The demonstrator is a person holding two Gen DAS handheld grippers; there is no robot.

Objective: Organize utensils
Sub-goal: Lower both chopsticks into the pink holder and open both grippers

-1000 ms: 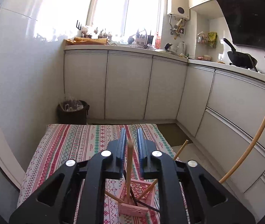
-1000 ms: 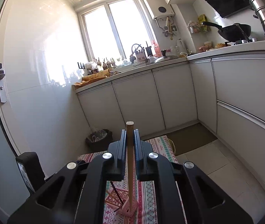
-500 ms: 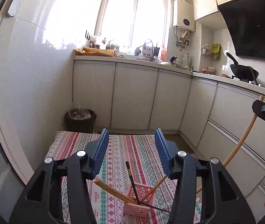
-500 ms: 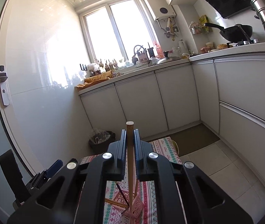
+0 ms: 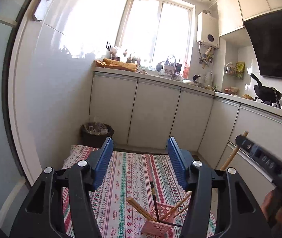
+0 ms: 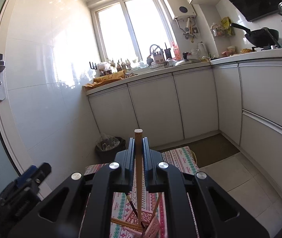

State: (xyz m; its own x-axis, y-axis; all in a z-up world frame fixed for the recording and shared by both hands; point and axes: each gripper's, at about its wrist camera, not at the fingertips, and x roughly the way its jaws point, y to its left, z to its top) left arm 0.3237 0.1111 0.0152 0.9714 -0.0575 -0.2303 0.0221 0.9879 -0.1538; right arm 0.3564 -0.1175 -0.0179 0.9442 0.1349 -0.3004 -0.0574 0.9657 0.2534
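Note:
A pink lattice utensil holder [image 5: 156,225] stands on the striped tablecloth [image 5: 133,170], with wooden chopsticks [image 5: 139,208] and a black chopstick [image 5: 153,198] leaning in it. My left gripper [image 5: 141,158] hangs above and behind the holder; its jaws are opening and nothing is between the blue pads [image 5: 104,161]. My right gripper [image 6: 138,141] is shut on one wooden chopstick [image 6: 138,158], held upright with its lower end down at the holder [image 6: 148,221]. In the left wrist view the right gripper [image 5: 256,152] shows at the right edge with that chopstick [image 5: 231,155].
A dark waste bin [image 5: 96,132] stands beyond the table's far end against the white wall. White floor cabinets [image 5: 153,119] run along the back and right, and a wok [image 5: 266,93] sits on the counter. A door handle [image 6: 0,79] is at the left.
My left gripper let go of its wooden chopstick, which now leans in the holder, then spread its jaws and drew up and back. My right gripper carried its chopstick closer over the holder.

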